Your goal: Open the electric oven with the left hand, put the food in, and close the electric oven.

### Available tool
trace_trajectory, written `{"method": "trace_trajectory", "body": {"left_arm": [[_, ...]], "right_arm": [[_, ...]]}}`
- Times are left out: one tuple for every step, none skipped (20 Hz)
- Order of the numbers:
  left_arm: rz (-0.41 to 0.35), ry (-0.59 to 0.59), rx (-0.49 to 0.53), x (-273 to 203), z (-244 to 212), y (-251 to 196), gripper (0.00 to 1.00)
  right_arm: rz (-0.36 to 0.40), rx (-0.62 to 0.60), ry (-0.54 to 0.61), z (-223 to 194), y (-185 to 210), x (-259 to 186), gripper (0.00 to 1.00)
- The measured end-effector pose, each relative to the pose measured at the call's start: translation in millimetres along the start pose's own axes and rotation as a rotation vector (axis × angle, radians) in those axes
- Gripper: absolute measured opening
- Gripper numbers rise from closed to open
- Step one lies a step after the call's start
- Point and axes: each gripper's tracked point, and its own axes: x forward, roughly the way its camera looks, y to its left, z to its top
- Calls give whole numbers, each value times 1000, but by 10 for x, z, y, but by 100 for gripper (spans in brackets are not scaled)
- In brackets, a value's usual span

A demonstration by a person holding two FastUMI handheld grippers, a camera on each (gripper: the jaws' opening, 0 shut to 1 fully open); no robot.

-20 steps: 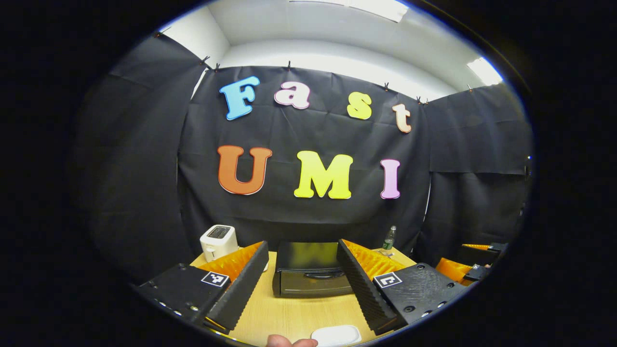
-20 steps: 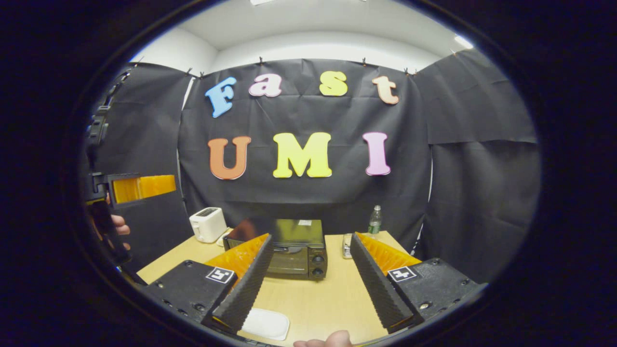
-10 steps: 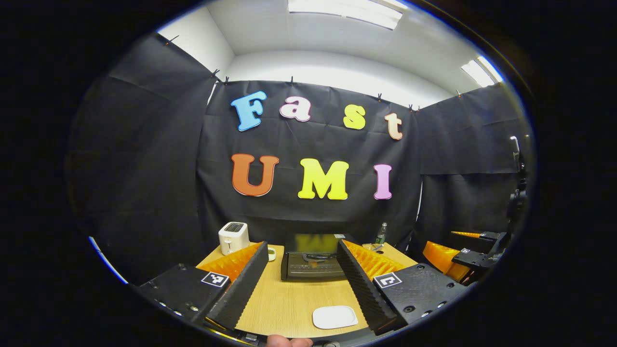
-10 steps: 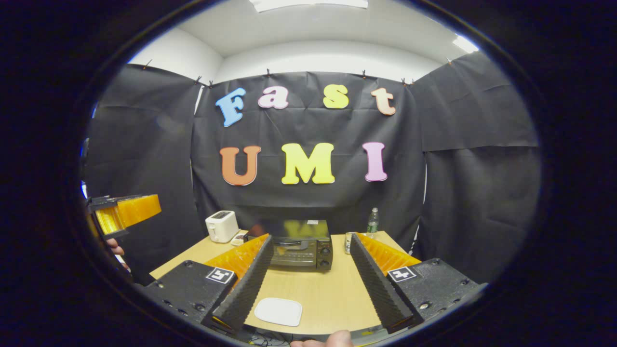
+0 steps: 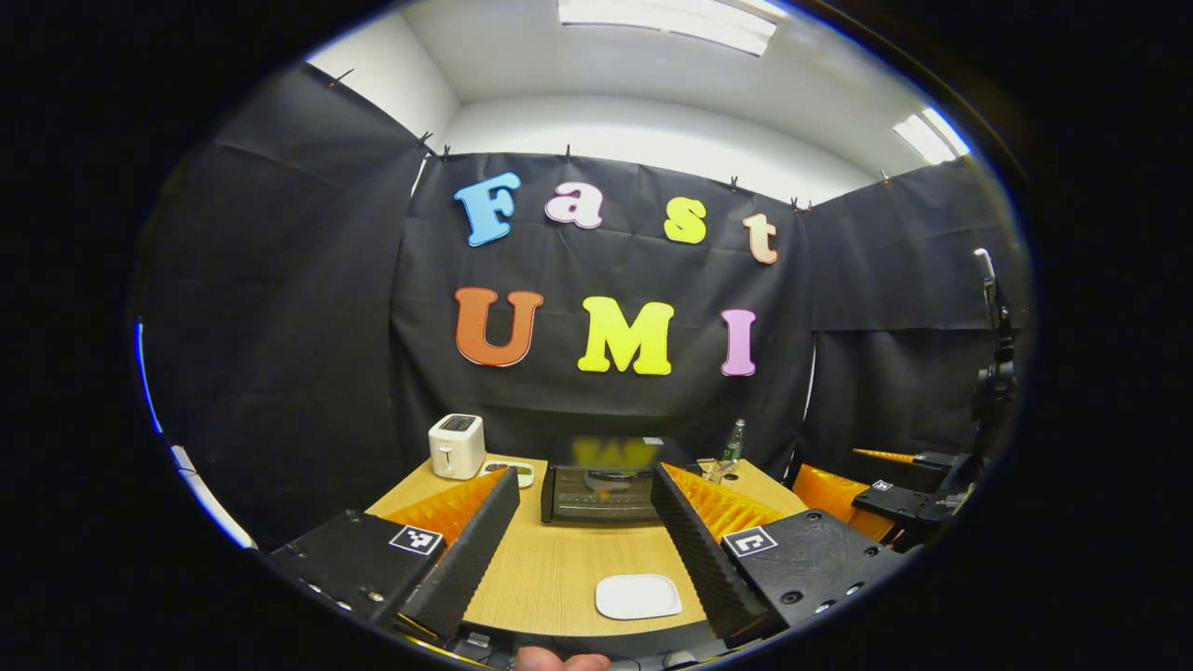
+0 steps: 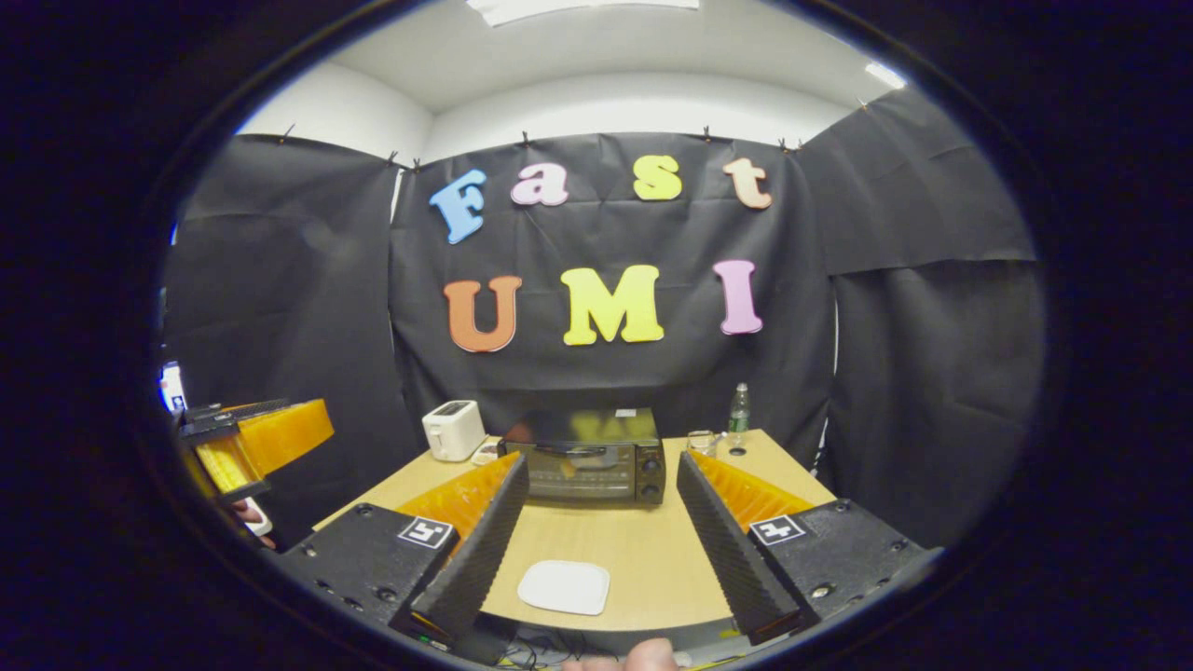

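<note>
- At the back of the wooden surface [image 5: 559, 578], the electric oven [image 5: 601, 492] is sitting with its door shut, well apart from both of our grippers.
- We are pulling back: a second ago the oven was looking big and close, and now it is looking small and far, and the near edge of the surface is showing.
- We think something orange is lying inside, behind the glass, so we are guessing the food is in and the job is nearly done. It is too small and blurry to be sure.
- Our left gripper [image 5: 585, 550] is spread wide and holding nothing.
- Our right gripper [image 6: 604, 540] is spread wide too, and it is holding nothing.
- A white plate [image 6: 564, 587] is lying bare near us.
- A white toaster [image 5: 456, 445] and a bottle [image 6: 738, 410] are standing beside the oven.
- We are seeing square black-and-white marks on the grippers, but no writing on the oven that we can read.
</note>
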Motion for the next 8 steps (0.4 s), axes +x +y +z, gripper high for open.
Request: {"method": "trace_trajectory", "body": {"left_arm": [[-1, 3, 2, -9, -2, -4, 93], [0, 5, 7, -15, -5, 6, 93], [2, 4, 10, -44, -23, 7, 93], [0, -1, 12, -48, -4, -5, 93], [-2, -8, 13, -51, 10, -8, 93], [-4, -9, 14, -57, 8, -12, 94], [-6, -11, 14, -60, 1, -8, 93], [-8, -7, 11, -61, -8, -12, 94]], "right_arm": [[2, 0, 0, -8, 14, -20, 100], [2, -1, 1, -16, 29, -34, 100], [1, -1, -2, -25, 36, -40, 100], [-1, 3, 0, -26, 48, -42, 100], [-2, 8, 2, -41, 56, -48, 100], [-5, 13, 3, -44, 68, -52, 100], [-6, 12, 3, -42, 75, -61, 100], [-9, 10, 3, -40, 79, -73, 100]]}}
